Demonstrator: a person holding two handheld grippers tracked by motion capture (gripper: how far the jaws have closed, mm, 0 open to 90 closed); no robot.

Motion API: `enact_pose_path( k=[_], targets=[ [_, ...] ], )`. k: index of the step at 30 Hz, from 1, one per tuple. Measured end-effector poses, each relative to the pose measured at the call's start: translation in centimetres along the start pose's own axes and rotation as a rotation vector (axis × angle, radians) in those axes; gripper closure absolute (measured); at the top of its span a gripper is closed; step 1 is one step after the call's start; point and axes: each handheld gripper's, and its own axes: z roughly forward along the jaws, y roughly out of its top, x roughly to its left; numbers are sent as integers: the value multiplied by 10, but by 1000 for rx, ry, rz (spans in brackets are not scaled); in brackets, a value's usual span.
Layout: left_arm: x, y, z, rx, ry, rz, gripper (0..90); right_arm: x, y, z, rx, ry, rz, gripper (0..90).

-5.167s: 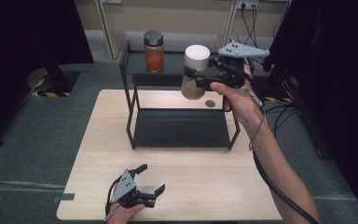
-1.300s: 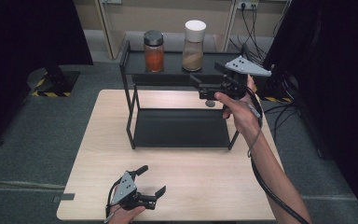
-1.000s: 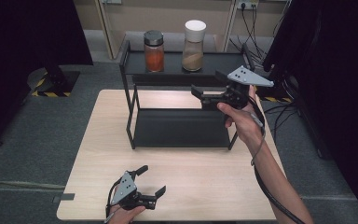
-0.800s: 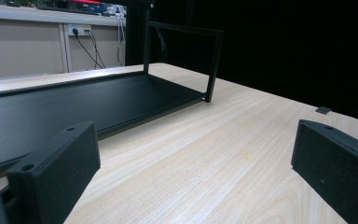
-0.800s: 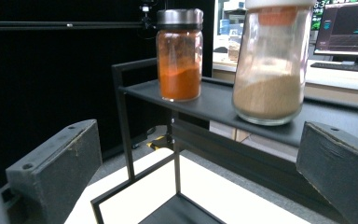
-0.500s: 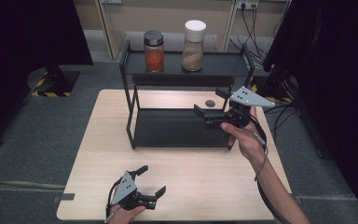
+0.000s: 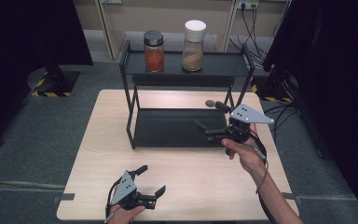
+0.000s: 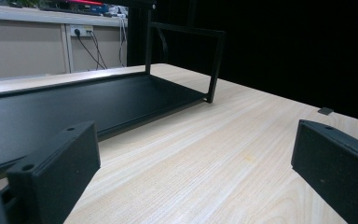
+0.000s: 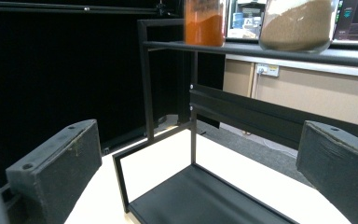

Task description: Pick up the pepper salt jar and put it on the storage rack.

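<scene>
High view overhead, gripper views low – all share rack.

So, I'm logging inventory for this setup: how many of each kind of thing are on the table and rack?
Jars: 2, an orange-filled jar and a tan-filled jar on the rack's top shelf
Racks: 1, black rack
Tools: 2, left tool, right tool
Total: 5

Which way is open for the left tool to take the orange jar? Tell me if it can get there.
Probably not easily: the left tool sits at the table's near edge, the orange jar on the rack's far top shelf. Nothing blocks the way over the top.
</scene>
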Motion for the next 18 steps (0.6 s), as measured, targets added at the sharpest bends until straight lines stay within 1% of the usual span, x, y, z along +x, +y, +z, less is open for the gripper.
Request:
enact_pose_path(
  k=[5,10,18],
  targets=[
    [0,0,0,0,1,1,4,1,-10,-6,-6,7,15,3],
    [0,0,0,-3,4,1,4,4,-18,-10,-3,6,5,3],
    [0,0,0,-6,7,0,3,6,-35,-14,3,22,22,3]
  ],
)
